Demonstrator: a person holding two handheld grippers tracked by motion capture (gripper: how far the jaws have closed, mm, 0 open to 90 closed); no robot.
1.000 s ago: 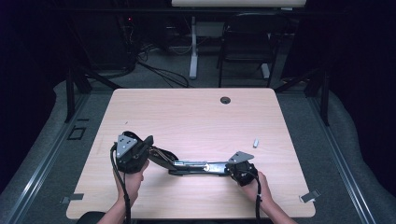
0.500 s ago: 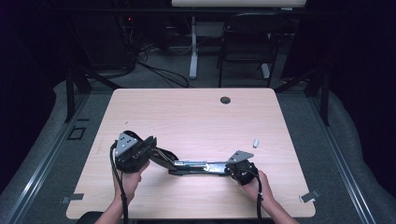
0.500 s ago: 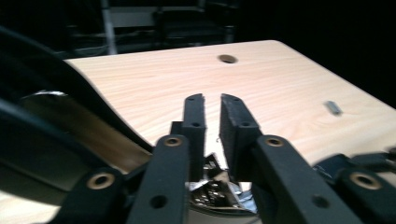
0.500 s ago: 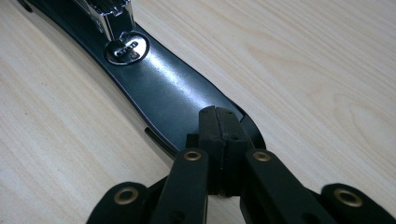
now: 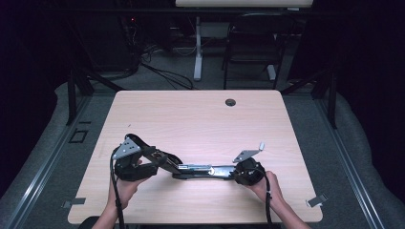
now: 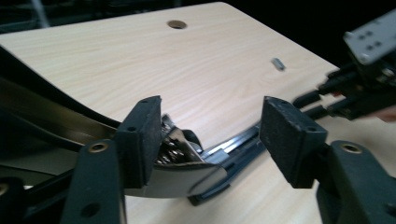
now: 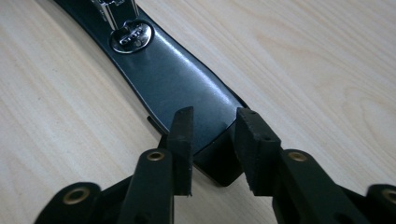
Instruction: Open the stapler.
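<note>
Two hand-held grippers worked a black stapler near the front edge of the worktop.

At the left, the left gripper point(image 5: 165, 160) sat with its fingers point(image 6: 140, 140) spread wide, one pad against the raised, opened top arm and metal end of the stapler point(image 5: 203, 170), the other pad standing clear of it above the wood. The stapler lay flat on the pale wooden worktop point(image 5: 200, 119), stretched lengthwise between the two grippers, near the person's edge. At the right, the right gripper point(image 7: 212, 151) had its fingers drawn narrow around the stapler's black rear end, pinching it from both sides. Farther right and back, a small metal piece point(image 5: 261, 146) lay on the wood, apart from the stapler.
</note>
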